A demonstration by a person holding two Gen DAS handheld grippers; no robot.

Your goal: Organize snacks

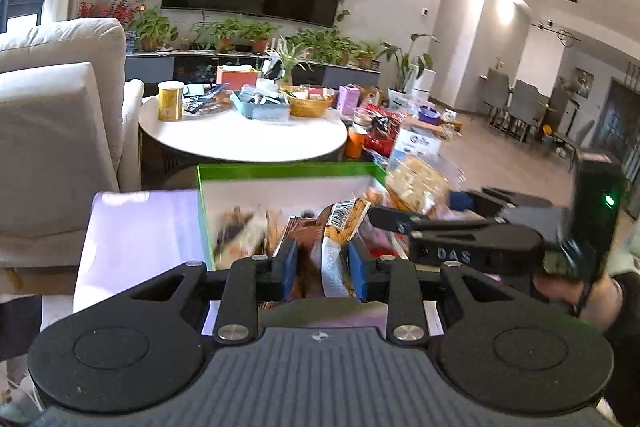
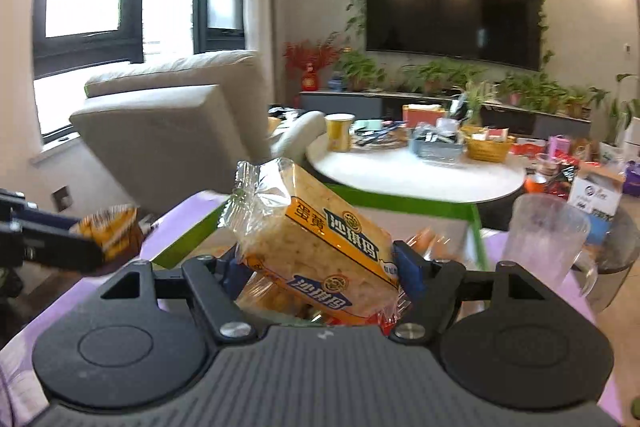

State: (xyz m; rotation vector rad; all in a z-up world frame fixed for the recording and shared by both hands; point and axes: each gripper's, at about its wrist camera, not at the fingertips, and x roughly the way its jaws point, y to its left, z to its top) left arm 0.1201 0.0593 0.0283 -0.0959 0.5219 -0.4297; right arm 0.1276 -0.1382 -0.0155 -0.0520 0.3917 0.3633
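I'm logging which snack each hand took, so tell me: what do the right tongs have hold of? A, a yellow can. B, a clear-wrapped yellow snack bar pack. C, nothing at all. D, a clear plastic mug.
B: in the right wrist view the snack bar pack sits clamped between the blue pads of the right tongs, above the green box.

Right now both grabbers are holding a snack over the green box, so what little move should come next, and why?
Probably carry both snacks clear of the green box toward a bare spot on the purple cloth. The left gripper pinches a small brown-and-orange packet, and the right gripper clamps the big yellow cake pack. More snacks are jumbled in the box below, so sorting likely starts outside it.
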